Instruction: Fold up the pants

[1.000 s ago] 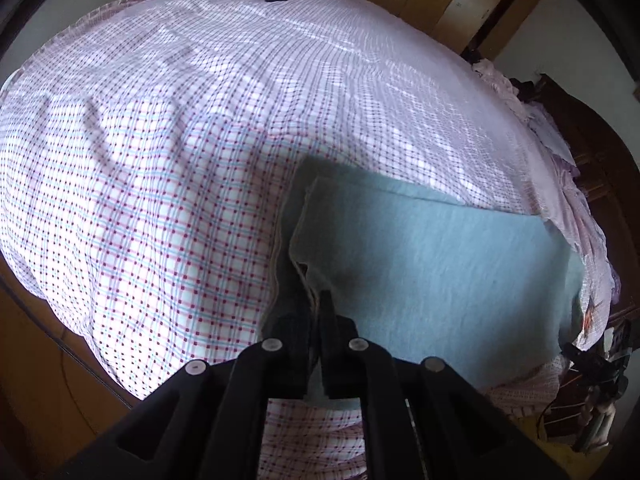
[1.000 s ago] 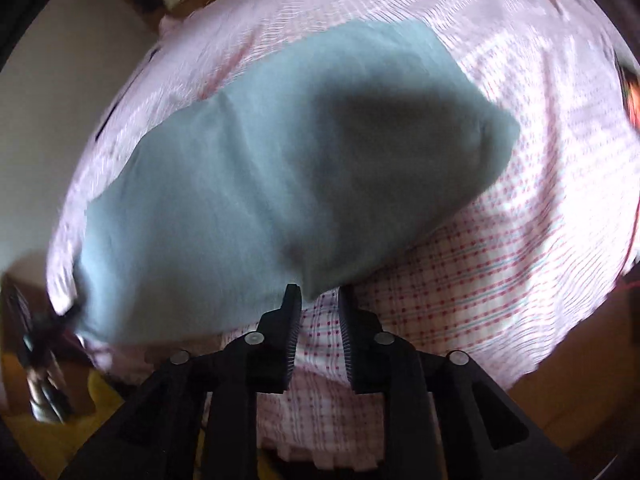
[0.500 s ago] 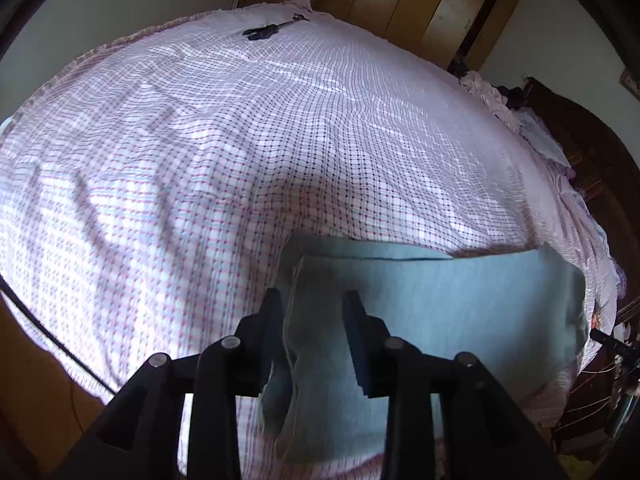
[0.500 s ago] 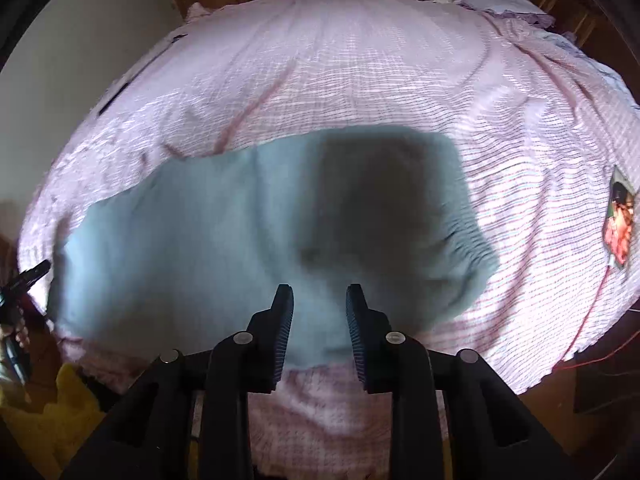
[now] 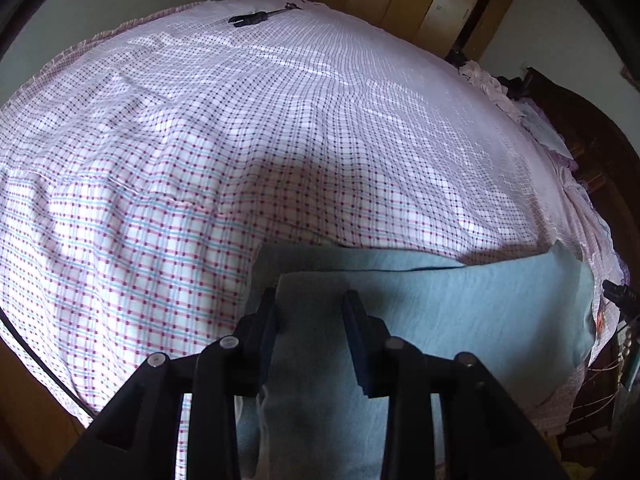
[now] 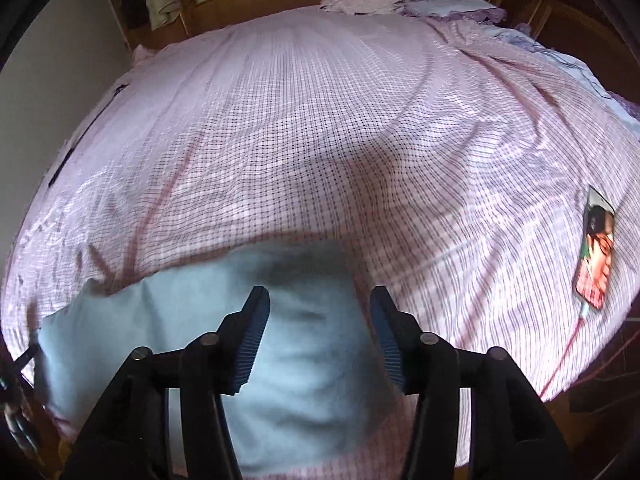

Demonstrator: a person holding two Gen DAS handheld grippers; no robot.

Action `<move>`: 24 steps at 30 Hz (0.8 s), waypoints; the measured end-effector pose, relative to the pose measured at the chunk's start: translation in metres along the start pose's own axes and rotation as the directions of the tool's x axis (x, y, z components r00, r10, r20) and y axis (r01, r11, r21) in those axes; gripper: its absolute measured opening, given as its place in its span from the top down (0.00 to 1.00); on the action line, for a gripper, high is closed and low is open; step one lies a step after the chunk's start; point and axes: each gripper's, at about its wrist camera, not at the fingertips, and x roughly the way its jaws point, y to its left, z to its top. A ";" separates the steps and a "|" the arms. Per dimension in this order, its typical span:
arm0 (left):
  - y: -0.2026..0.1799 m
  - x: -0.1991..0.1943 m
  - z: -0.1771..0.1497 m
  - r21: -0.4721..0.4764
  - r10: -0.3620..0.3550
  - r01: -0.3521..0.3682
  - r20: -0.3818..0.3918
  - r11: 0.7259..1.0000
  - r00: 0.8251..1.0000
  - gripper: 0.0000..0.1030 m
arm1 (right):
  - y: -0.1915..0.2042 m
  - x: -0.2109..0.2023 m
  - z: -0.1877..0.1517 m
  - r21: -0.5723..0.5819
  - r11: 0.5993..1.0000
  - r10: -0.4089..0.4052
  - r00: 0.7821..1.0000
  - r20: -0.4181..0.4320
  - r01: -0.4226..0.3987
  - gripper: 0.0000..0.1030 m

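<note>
A wide bed (image 5: 280, 128) covered by a pink checked sheet (image 6: 320, 140) fills both views, and the pants (image 5: 460, 312), pale blue-grey, are laid flat near its front edge, already doubled over so that one layer is seen lying on another at the end under the left tongs. The folded bundle is stretched sideways between the two tongs, one end under each.

The step in hand is judged to be the release after a fold, with the next fold still to be set up. It is done well if the cloth is left undisturbed as the tongs are lifted away, so a straight upward withdrawal is advised rather than a drag along the fabric. The stacked edges at the left end should be checked for alignment before anything is gripped again, and the slight ridge near the right end may need to be smoothed.

The left tongs (image 5: 310, 320) are held partly open above the layered end; the cloth is seen between the jaws but is not pinched. The right tongs (image 6: 320, 328) have just been opening and now stand wider, with the pants below the gap and nothing gripped.

A phone (image 6: 596, 256) with its cable is lying well to the right on the sheet, and a small dark tool (image 5: 256, 18) rests at the far edge.
</note>
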 end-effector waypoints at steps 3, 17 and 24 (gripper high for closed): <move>0.001 0.002 0.000 -0.011 0.004 -0.004 0.000 1.000 1.000 0.68 | 0.000 0.025 0.010 -0.045 0.998 -0.041 0.999 -0.030 0.039 0.54; -0.004 -0.002 -0.008 -0.049 0.003 -0.002 0.022 0.999 1.000 0.94 | -0.033 0.068 -0.007 0.186 0.968 0.184 0.980 -0.078 -0.167 0.82; -0.006 -0.023 -0.010 -0.047 -0.001 0.004 0.076 0.999 0.997 0.95 | -0.040 0.022 -0.022 0.229 0.962 0.128 0.987 0.100 -0.148 1.00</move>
